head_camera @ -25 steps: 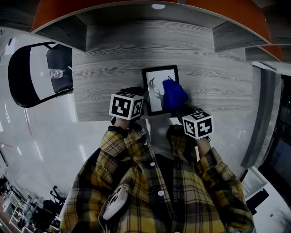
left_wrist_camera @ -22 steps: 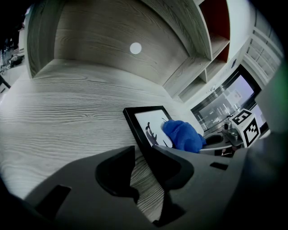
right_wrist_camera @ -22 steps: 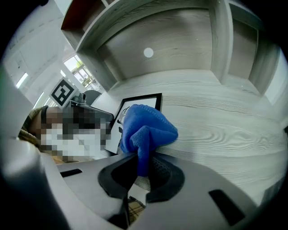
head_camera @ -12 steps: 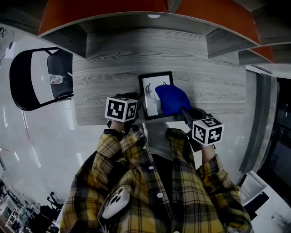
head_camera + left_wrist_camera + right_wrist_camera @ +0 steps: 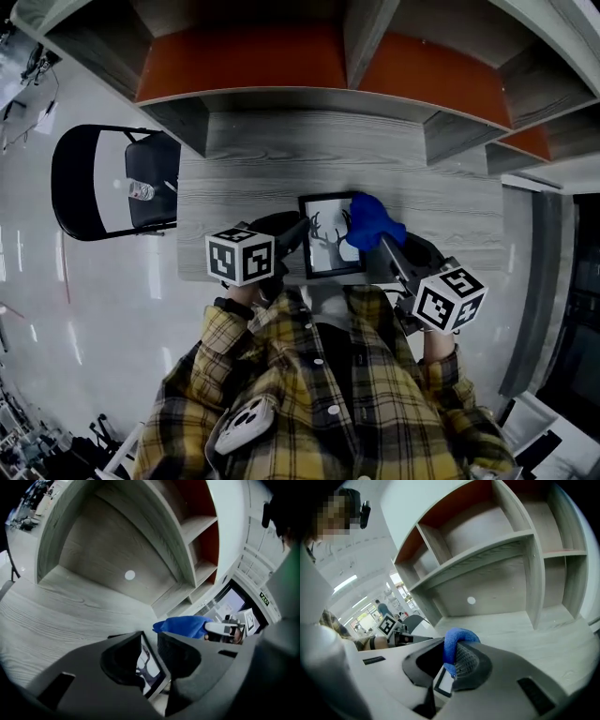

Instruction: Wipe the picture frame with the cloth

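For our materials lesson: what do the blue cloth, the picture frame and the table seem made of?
cloth: soft fuzzy fabric, it drapes; maybe microfibre.
picture frame: smooth dark rim, plastic or painted wood.
table: matte grey wood-grain, possibly laminate.

1. The left gripper (image 5: 296,229) points forward and slightly down. Its jaws have just been closing further and are clamped on the left edge of the picture frame (image 5: 328,258).
2. The right gripper (image 5: 382,240) angles in from the right, tilted downward, with its jaws pinched on the blue cloth (image 5: 371,219).
3. The left sleeve (image 5: 220,328) and right sleeve (image 5: 439,370), both plaid, are bent in close to the torso.
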